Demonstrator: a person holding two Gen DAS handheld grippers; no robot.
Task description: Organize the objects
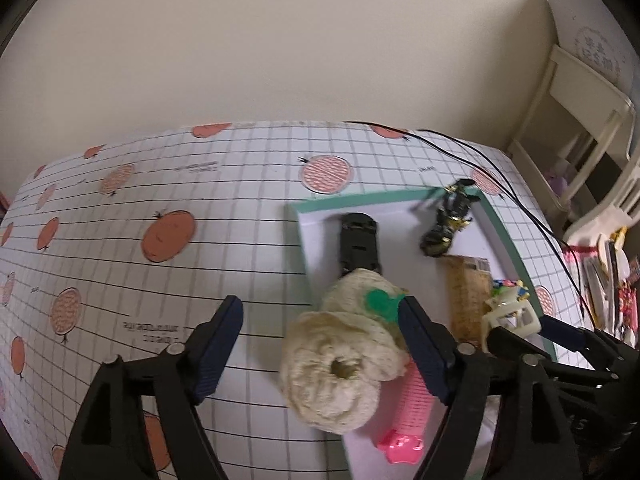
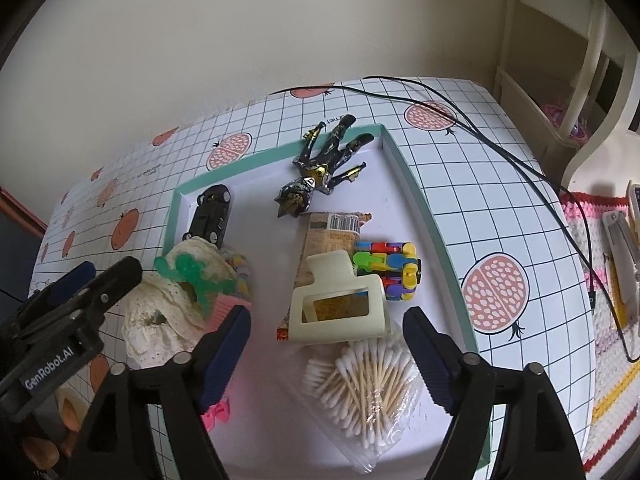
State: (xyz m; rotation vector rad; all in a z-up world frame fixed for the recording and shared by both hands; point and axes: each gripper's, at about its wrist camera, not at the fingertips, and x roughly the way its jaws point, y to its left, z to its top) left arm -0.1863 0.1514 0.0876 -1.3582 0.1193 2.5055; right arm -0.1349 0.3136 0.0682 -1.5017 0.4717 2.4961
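- Cotton swabs with wooden sticks, sealed in a clear plastic bag (image 2: 362,380), lie nearest the right gripper (image 2: 328,354), whose blue-padded jaws stand apart around them, clamping nothing.
- Just beyond the bag, a cream plastic hair claw clip (image 2: 338,300) rests on a brown snack packet (image 2: 326,240), touching a multicoloured block toy (image 2: 388,268).
- All of these sit inside a shallow white tray with a teal rim (image 2: 430,216) on the grid-patterned, fruit-printed tablecloth (image 1: 160,184).
- The left gripper (image 1: 320,344) is spread wide, with a cream lace scrunchie (image 1: 334,376) between its fingers, draped over the tray's left rim; whether the pads touch it, I cannot tell.
- A green jelly figure (image 2: 196,276) lies on the lace and a pink plastic comb (image 1: 408,420) beneath it.
- Farther back, a black toy car (image 1: 358,242) and a black-and-gold action figure (image 2: 320,164) lie apart.
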